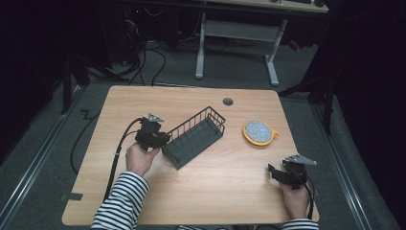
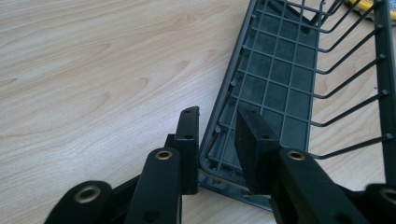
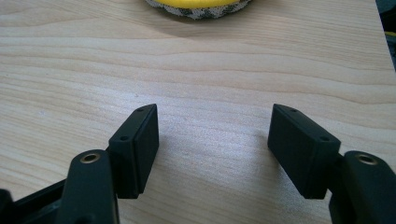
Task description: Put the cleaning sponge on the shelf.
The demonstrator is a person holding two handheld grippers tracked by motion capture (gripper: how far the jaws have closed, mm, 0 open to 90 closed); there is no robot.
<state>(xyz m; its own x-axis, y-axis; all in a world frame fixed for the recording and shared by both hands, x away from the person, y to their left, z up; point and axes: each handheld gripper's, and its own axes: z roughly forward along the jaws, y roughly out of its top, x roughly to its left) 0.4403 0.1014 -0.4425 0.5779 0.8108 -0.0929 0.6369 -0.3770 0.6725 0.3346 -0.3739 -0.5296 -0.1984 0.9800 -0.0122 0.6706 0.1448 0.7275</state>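
Straddling the near corner of the wire basket (image 2: 299, 84), the left gripper (image 2: 218, 140) has one jaw outside the rim and one inside, a narrow gap remaining on each side of the wire, so it is partly spread and not yet pinching. From the high view the basket (image 1: 195, 137) lies near the centre of the table (image 1: 191, 201), angled with its far end toward 1 o'clock, and the left gripper (image 1: 158, 139) sits at its 8 o'clock end. The right gripper (image 3: 212, 151) hovers with jaws wide apart over bare wood at the table's 4 o'clock corner, holding nothing; a yellow-rimmed scouring pad (image 1: 259, 132) lies at 12 o'clock from it, just beside the basket's far end. Judged step: gripping the basket wall. Doing it well likely means closing squarely on the rim wire rather than a mesh gap, seated deep, since a corner hold may let the long basket swing
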